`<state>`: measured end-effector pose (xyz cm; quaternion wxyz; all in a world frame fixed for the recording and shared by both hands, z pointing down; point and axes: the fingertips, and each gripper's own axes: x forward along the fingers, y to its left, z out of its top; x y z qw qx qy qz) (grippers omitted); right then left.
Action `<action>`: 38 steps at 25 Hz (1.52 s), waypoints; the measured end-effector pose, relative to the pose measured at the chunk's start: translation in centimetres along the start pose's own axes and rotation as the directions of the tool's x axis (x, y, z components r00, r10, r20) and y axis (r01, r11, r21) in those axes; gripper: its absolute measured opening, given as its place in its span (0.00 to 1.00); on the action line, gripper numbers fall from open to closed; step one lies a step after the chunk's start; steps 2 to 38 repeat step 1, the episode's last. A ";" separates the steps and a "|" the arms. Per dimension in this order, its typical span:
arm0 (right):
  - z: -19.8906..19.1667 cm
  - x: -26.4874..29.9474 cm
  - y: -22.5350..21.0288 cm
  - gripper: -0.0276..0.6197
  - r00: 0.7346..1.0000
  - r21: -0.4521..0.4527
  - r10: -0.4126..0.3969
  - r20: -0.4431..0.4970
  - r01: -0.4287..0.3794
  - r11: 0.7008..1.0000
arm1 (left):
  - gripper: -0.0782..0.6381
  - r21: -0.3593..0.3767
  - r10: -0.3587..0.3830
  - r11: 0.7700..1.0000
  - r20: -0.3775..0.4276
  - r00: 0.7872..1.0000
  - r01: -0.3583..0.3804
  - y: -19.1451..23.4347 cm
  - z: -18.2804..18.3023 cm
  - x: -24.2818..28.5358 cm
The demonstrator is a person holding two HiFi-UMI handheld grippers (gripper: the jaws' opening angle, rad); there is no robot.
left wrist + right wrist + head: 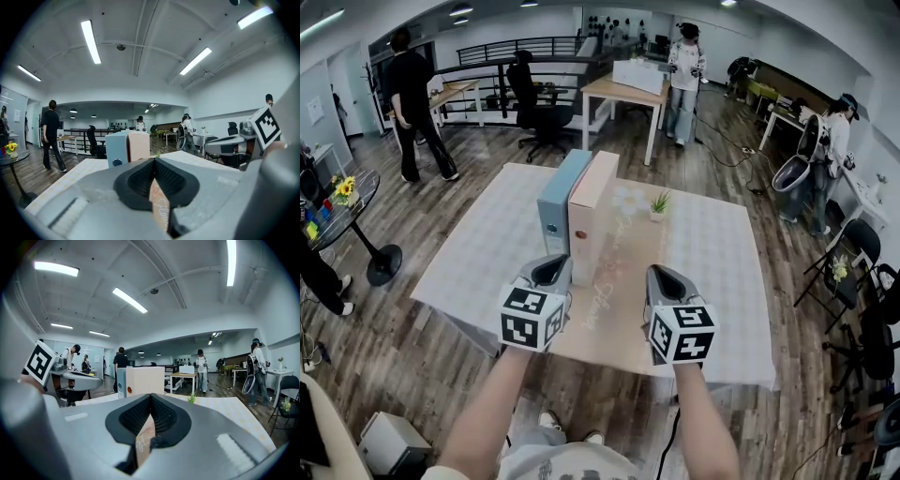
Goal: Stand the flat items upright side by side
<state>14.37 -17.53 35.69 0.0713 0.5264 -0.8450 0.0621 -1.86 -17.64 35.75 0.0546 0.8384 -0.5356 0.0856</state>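
GRIP: left gripper [551, 270] and right gripper [662, 278] each clamped on near edge of flat thin peach lettered folder [614, 286] | PLACE: upright blue box file [561, 202] and cream box file [592, 211] just beyond jaws | RISK: uneven lift twists folder, topples files

The right tongs [149, 404] are clamped on the edge of a thin peach board with cursive lettering [142, 442]. Straight beyond them a blue box file [121, 383] and a cream box file [146, 380] stand upright, touching. A small green plant [191, 399] sits ahead to their right on the pale worktop [234, 411].
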 end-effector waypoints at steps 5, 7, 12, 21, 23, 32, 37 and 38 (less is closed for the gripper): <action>0.0 0.0 0.0 0.04 1.000 0.001 -0.001 0.001 0.001 1.000 | 0.12 0.001 -0.002 1.000 0.000 1.000 0.002 -0.1 0.0 0.0; 0.0 0.0 0.0 0.04 1.000 0.001 -0.001 0.001 0.001 1.000 | 0.12 0.001 -0.002 1.000 0.000 1.000 0.002 -0.1 0.0 0.0; 0.0 0.0 0.0 0.04 1.000 0.001 -0.001 0.001 0.001 1.000 | 0.12 0.001 -0.002 1.000 0.000 1.000 0.002 -0.1 0.0 0.0; 0.0 0.0 0.0 0.04 1.000 0.001 -0.001 0.001 0.001 1.000 | 0.12 0.001 -0.002 1.000 0.000 1.000 0.002 -0.1 0.0 0.0; 0.0 0.0 0.0 0.04 1.000 0.001 -0.001 0.001 0.001 1.000 | 0.12 0.001 -0.002 1.000 0.000 1.000 0.002 -0.1 0.0 0.0; 0.0 0.0 0.0 0.04 1.000 0.001 -0.001 0.001 0.001 1.000 | 0.12 0.001 -0.002 1.000 0.000 1.000 0.002 -0.1 0.0 0.0; 0.0 0.0 0.0 0.04 1.000 0.001 -0.001 0.001 0.001 1.000 | 0.12 0.001 -0.002 1.000 0.000 1.000 0.002 -0.1 0.0 0.0; 0.0 0.0 0.0 0.04 1.000 0.001 -0.001 0.001 0.001 1.000 | 0.12 0.001 -0.002 1.000 0.000 1.000 0.002 -0.1 0.0 0.0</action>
